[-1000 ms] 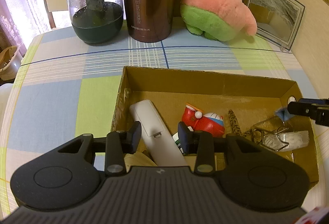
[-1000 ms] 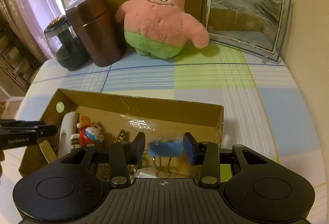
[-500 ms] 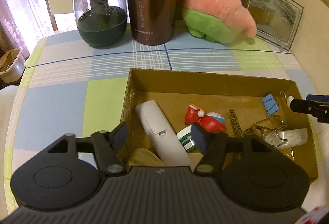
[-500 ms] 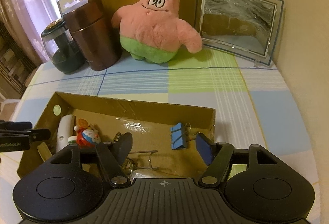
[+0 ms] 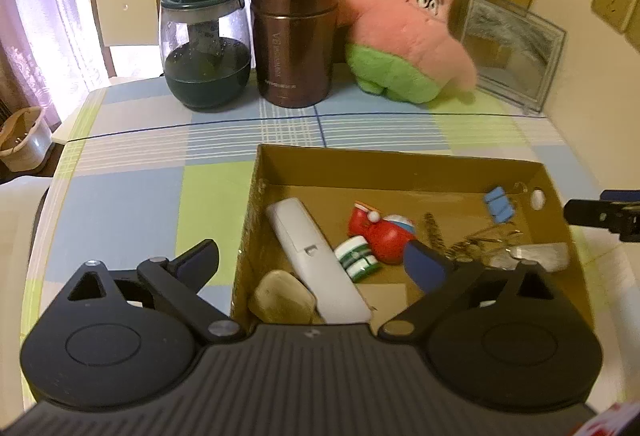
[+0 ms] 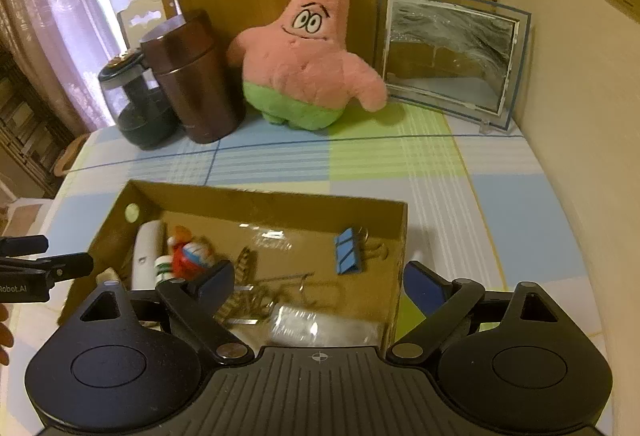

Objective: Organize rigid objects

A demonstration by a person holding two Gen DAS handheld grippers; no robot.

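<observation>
Where the left claw's black body fills the lower part of its view, the near wall of the cardboard box (image 5: 400,166) on the checked worktop (image 5: 132,196) is cut off, and the tangle of wire clips and clear plastic (image 5: 532,254) in the right end is too blurred to sort out. The left claw (image 5: 312,262) is spread wide and holds nothing, one finger outside the box's left wall, the other over the red toy figure (image 5: 380,230). The right claw (image 6: 320,282) is likewise released and empty, straddling the right wall. A second ago it gripped the blue binder clip (image 6: 347,251); that clip now lies on the box floor beside the right wall, while both claws have opened further.
</observation>
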